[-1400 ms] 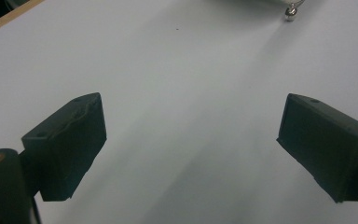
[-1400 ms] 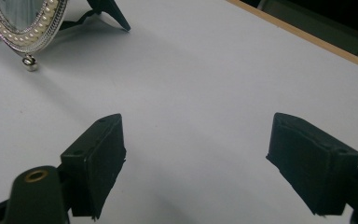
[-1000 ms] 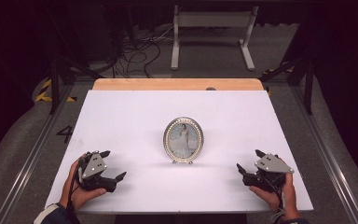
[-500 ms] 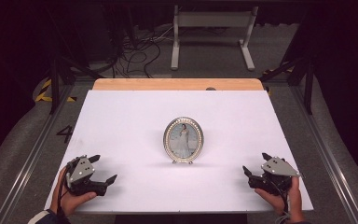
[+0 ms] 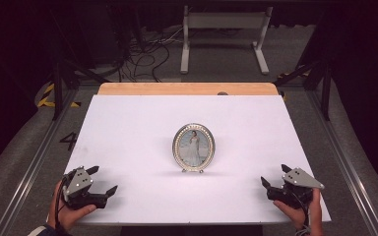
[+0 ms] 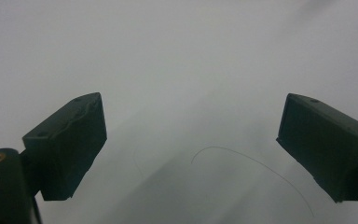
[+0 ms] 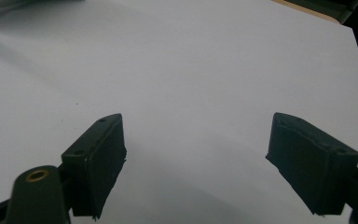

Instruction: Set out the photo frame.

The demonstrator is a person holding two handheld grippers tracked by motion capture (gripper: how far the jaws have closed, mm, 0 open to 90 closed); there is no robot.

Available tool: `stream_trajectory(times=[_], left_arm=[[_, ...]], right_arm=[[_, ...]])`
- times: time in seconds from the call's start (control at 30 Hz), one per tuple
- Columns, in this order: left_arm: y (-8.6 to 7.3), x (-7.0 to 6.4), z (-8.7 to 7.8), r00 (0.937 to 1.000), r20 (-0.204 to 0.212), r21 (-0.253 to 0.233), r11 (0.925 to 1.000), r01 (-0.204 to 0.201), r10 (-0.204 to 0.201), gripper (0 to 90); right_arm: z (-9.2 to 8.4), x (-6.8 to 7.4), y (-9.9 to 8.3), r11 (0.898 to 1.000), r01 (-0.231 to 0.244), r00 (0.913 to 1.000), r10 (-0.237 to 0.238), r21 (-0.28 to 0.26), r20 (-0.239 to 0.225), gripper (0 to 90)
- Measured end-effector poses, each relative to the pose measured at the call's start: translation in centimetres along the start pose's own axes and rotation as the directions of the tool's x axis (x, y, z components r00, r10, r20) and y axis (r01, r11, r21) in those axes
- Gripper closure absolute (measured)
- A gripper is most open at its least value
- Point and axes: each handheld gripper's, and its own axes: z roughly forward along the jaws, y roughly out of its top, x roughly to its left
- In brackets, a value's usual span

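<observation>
An oval silver picture frame (image 5: 193,147) with a beaded rim stands upright in the middle of the white table (image 5: 128,128), holding a photo of a standing figure. My left gripper (image 5: 103,180) rests near the front left corner, open, held in a hand. My right gripper (image 5: 274,175) sits near the front right corner, also open. In the left gripper view my left gripper (image 6: 191,154) has both jaws spread wide over bare white surface. The right gripper view shows my right gripper (image 7: 196,163) spread the same way, with nothing between the jaws. Both grippers are well clear of the frame.
A wooden strip (image 5: 187,88) runs along the table's far edge. Beyond it stand a white metal stand (image 5: 224,34) and loose cables (image 5: 142,54) on the floor. Metal rails (image 5: 39,157) flank both sides of the table. A thin hair (image 6: 256,168) lies on the surface under the left gripper.
Both hands have drawn their grippers back toward the front edge and slightly outward. The picture frame has not moved.
</observation>
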Motion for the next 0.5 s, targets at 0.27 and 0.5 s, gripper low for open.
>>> stream_trajectory(times=[0.27, 0.5], left_arm=[[-0.04, -0.08, -0.11, 0.9996, -0.016, 0.006, 0.9997, -0.023, 0.023, 8.1], [0.0, -0.08, 0.05, 0.9997, -0.01, 0.005, 0.9997, -0.023, 0.023, 8.2]], right_arm=[[0.09, 0.25, -0.01, 1.0, 0.011, 0.9999, -0.011, 0.001, -0.003, 19.0], [0.15, 0.34, 0.01, 1.0, 0.018, 0.9998, -0.018, 0.001, 0.001, 19.1]])
